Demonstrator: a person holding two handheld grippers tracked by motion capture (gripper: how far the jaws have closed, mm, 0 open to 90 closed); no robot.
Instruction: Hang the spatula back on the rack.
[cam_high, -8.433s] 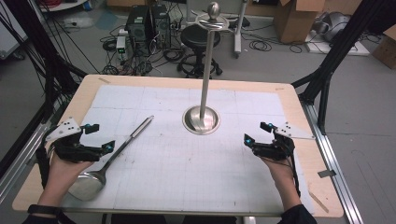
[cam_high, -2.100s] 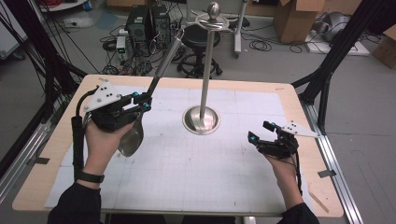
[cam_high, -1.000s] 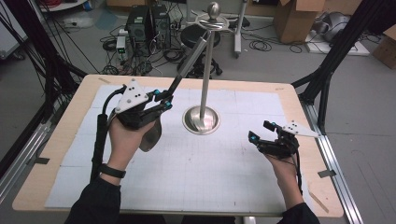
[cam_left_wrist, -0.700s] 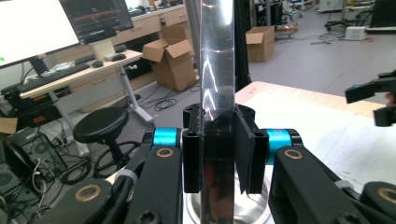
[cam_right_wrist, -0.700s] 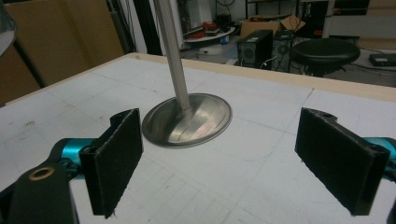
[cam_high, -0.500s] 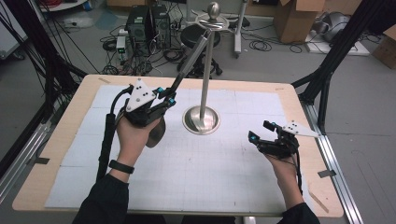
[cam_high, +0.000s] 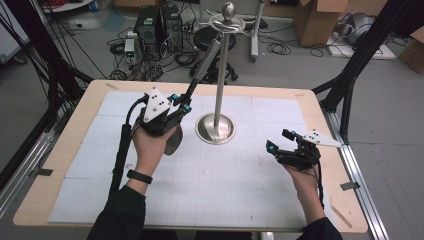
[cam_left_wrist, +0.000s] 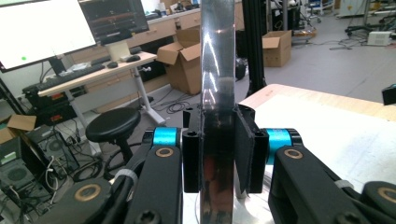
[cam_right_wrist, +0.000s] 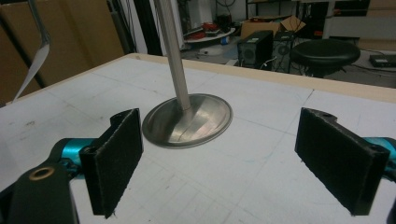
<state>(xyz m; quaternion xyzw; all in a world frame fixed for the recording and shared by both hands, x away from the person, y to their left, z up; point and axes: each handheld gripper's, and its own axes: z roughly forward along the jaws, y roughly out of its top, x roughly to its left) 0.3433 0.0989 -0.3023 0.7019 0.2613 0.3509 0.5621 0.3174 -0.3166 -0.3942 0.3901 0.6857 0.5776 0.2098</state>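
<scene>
**A:** What differs from half a second ago?

**B:** My left gripper (cam_high: 183, 104) has carried the ladle (cam_high: 200, 72) slightly nearer the stand (cam_high: 216, 127). Its jaws are clamped on the handle, which rises steeply beyond them, bowl below my hand. The right gripper (cam_high: 280, 142) has stayed put, jaws wide apart, empty, with the stand's base ahead between them.

**A:** Counts?

**B:** One ladle, one stand, two grippers.
</scene>
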